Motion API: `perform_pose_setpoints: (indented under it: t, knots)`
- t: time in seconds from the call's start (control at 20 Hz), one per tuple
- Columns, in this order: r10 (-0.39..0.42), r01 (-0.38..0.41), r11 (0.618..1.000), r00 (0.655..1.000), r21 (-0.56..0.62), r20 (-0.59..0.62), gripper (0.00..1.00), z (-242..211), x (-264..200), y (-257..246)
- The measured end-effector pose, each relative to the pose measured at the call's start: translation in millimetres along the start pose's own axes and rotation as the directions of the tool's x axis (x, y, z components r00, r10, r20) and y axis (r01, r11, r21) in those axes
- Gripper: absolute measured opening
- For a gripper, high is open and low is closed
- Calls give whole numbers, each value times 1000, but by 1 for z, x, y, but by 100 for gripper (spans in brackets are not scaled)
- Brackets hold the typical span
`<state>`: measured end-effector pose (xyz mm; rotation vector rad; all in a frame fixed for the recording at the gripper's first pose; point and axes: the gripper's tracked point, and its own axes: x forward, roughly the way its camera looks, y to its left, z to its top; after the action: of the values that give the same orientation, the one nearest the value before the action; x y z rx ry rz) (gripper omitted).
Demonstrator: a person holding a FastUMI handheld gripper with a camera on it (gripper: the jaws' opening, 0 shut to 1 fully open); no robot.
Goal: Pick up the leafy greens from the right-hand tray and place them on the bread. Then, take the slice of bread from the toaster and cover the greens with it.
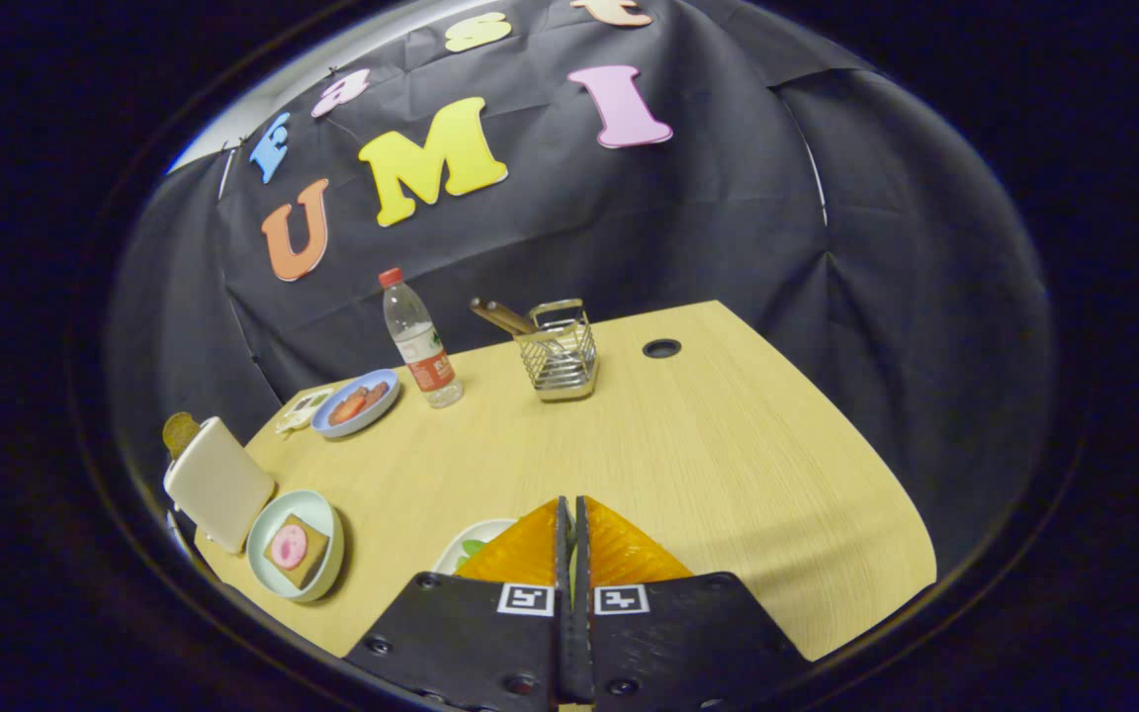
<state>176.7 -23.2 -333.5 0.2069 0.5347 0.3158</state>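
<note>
your tool (571, 514) has its fingers pressed together, nothing between them, hanging above the tabletop (708, 445). the leafy greens (472, 547) peek out on a white tray (476, 539) just under the left finger. the bread (297, 550) waits in the bowl (263, 569) off to the left, beside the toaster (219, 483). spread the fingers first, then drop straight over the greens and pinch low.

Open tabletop (728, 445) ahead and right; bottle (419, 341), wire holder (558, 358), plates and toaster (219, 482) crowding the left.

Ribbed fingers (530, 549), square-marker tags, screwed black mounts
</note>
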Motion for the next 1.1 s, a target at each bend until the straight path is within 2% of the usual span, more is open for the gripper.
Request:
perform_pose_setpoints:
  t: [0.2, 0.7, 0.95, 1.1]
  knots:
    - [14, -13, 1000, 1000, -28, 27, 0, 26, -19, 24]
    - [-5, 17, 989, 997, -146, 83, 0, 74, -57, 81]
    - [24, -11, 986, 997, -165, 75, 0, 78, -58, 150]
    - [70, -57, 981, 996, -186, 62, 0, 66, -58, 209]
